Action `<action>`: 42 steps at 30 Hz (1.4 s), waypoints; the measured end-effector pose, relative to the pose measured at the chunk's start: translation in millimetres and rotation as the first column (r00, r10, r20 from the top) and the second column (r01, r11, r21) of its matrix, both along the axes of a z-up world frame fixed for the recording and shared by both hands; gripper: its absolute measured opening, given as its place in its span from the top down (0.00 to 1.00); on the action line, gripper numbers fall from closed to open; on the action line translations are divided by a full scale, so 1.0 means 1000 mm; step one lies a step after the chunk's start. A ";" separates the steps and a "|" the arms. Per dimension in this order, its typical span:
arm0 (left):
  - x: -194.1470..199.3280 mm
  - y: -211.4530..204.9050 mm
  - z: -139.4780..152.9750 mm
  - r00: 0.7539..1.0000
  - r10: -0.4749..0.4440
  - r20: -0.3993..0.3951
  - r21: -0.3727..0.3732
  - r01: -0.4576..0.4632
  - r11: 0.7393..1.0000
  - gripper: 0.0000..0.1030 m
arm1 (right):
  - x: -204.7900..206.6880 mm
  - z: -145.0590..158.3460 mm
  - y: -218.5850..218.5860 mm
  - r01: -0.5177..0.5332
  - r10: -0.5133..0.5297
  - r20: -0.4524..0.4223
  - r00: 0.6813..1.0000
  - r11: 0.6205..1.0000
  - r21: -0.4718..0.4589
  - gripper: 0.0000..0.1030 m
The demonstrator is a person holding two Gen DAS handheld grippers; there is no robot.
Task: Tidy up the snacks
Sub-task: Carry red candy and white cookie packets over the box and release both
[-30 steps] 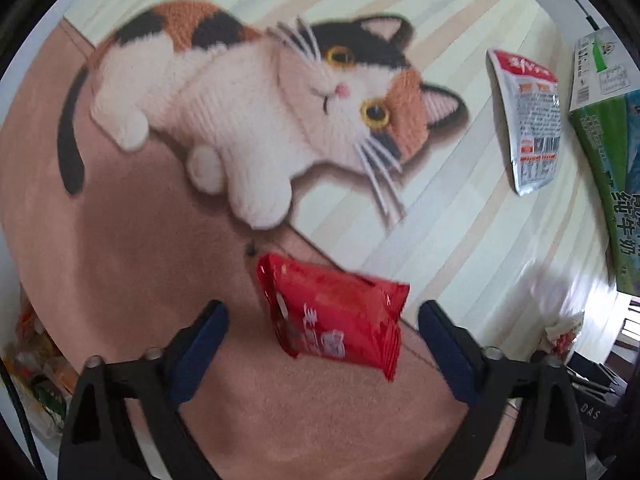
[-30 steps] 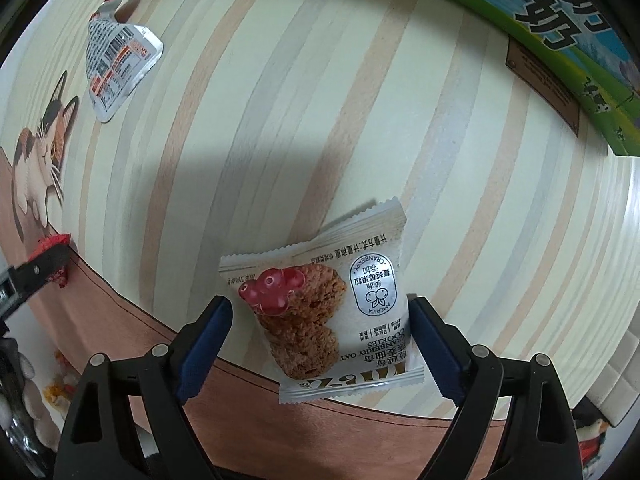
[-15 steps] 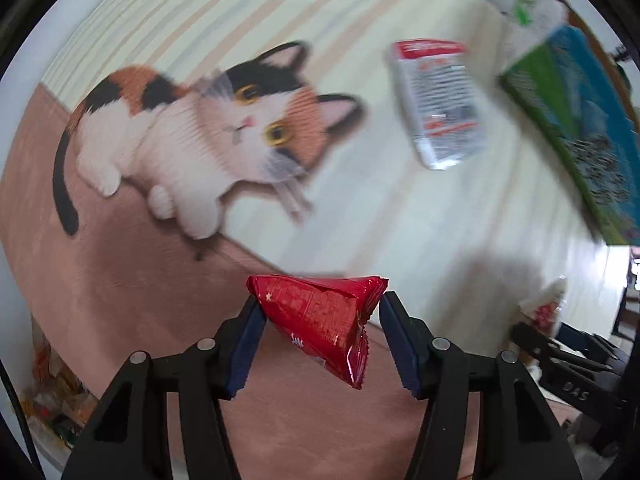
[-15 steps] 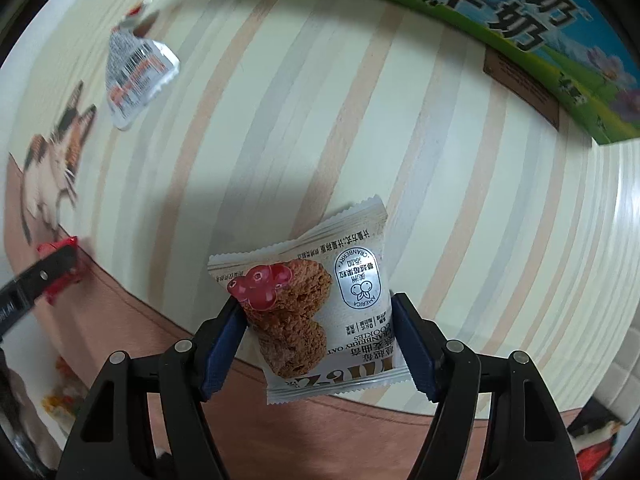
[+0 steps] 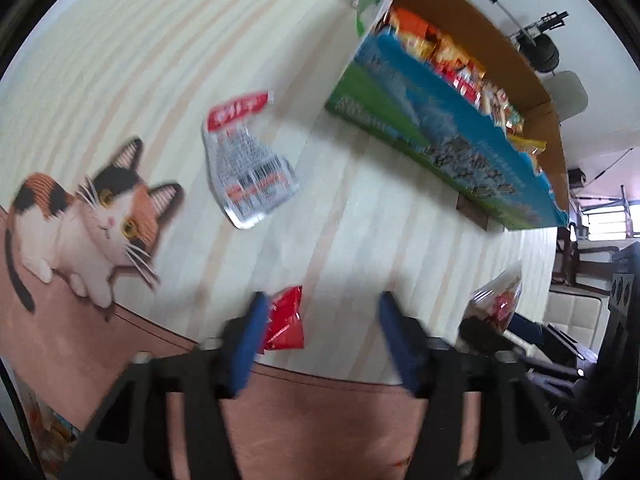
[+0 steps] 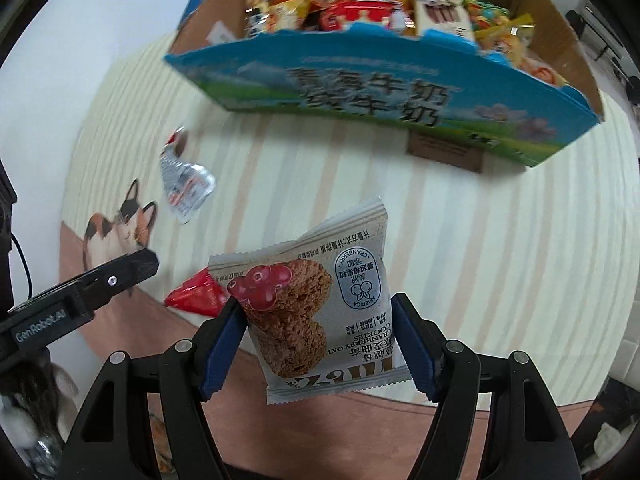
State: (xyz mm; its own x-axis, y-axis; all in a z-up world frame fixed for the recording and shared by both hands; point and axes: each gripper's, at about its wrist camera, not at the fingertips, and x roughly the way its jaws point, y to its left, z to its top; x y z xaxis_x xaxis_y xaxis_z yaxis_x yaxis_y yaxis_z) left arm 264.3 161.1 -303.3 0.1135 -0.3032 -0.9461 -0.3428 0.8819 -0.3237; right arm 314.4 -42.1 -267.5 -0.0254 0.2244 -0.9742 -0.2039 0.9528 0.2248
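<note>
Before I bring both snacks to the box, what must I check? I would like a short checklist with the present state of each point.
1. Right tongs grip the cookie packet: ok. The jaws have just been closing, and both pads press its sides.
2. Left tongs grip the red packet: not ok. The jaws have just been opening; the packet touches one pad only, and the other stands apart.
3. Box open on top: ok.
4. Free room in the box: cannot tell; snacks are heaped inside.
5. Silver pouch put away: not ok; it lies on the table outside the box.

mat (image 6: 500,216) open, silver packet (image 6: 182,184) leftward
</note>
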 end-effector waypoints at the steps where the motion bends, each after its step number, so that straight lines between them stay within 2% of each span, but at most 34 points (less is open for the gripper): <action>1: 0.000 0.000 -0.011 0.999 0.011 -0.038 -0.023 -0.012 1.000 0.38 | 0.003 0.001 -0.012 0.014 -0.014 -0.011 1.000 1.000 0.005 0.27; 4: -0.011 0.010 -0.037 0.985 0.095 -0.141 -0.097 -0.110 0.989 0.38 | -0.003 -0.010 -0.020 0.038 -0.038 -0.028 0.999 0.999 0.019 0.27; 11: -0.033 0.010 -0.080 0.953 0.149 -0.263 -0.080 -0.176 0.981 0.38 | -0.019 -0.027 -0.024 0.050 -0.048 -0.057 0.997 0.998 0.029 0.27; 13: -0.032 0.006 -0.086 0.950 0.148 -0.275 -0.068 -0.172 0.983 0.38 | -0.022 -0.031 -0.024 0.048 -0.047 -0.062 0.997 0.998 0.027 0.27; 16: -0.032 0.003 -0.087 0.959 0.164 -0.233 -0.041 -0.178 0.983 0.41 | -0.026 -0.036 -0.026 0.051 -0.049 -0.067 0.997 0.998 0.022 0.27; 17: -0.032 0.002 -0.084 0.964 0.165 -0.210 -0.032 -0.175 0.984 0.58 | -0.027 -0.038 -0.028 0.053 -0.051 -0.070 0.996 0.998 0.017 0.27; 18: -0.031 0.000 -0.081 0.968 0.158 -0.194 -0.022 -0.165 0.986 0.62 | -0.029 -0.040 -0.029 0.054 -0.052 -0.072 0.996 0.998 0.015 0.27; 22: -0.030 -0.010 -0.074 0.979 0.127 -0.162 0.015 -0.126 0.992 0.66 | -0.033 -0.045 -0.031 0.056 -0.055 -0.079 0.995 0.998 0.010 0.27; 25: -0.030 -0.019 -0.059 0.986 0.106 -0.133 0.016 -0.105 0.994 0.66 | -0.034 -0.043 -0.033 0.064 -0.062 -0.078 0.995 0.998 0.023 0.27; 27: -0.026 -0.027 -0.039 0.992 0.082 -0.097 0.009 -0.081 0.997 0.66 | -0.033 -0.037 -0.035 0.072 -0.069 -0.070 0.995 0.997 0.035 0.27; 32: 0.000 -0.056 0.033 0.999 -0.008 0.050 -0.023 0.009 1.000 0.66 | -0.019 0.001 -0.042 0.104 -0.102 -0.019 0.995 0.988 0.113 0.27; 37: 0.054 -0.079 0.106 0.976 -0.094 0.197 -0.047 0.105 0.993 0.66 | 0.018 0.067 -0.056 0.129 -0.150 0.104 0.983 0.974 0.189 0.27; 40: 0.098 -0.089 0.127 0.956 -0.158 0.247 -0.019 0.167 0.986 0.66 | 0.048 0.092 -0.065 0.142 -0.174 0.162 0.971 0.971 0.192 0.27; 42: 0.129 -0.092 0.125 0.950 -0.186 0.250 -0.001 0.193 0.981 0.66 | 0.075 0.100 -0.072 0.163 -0.195 0.199 0.960 0.972 0.168 0.27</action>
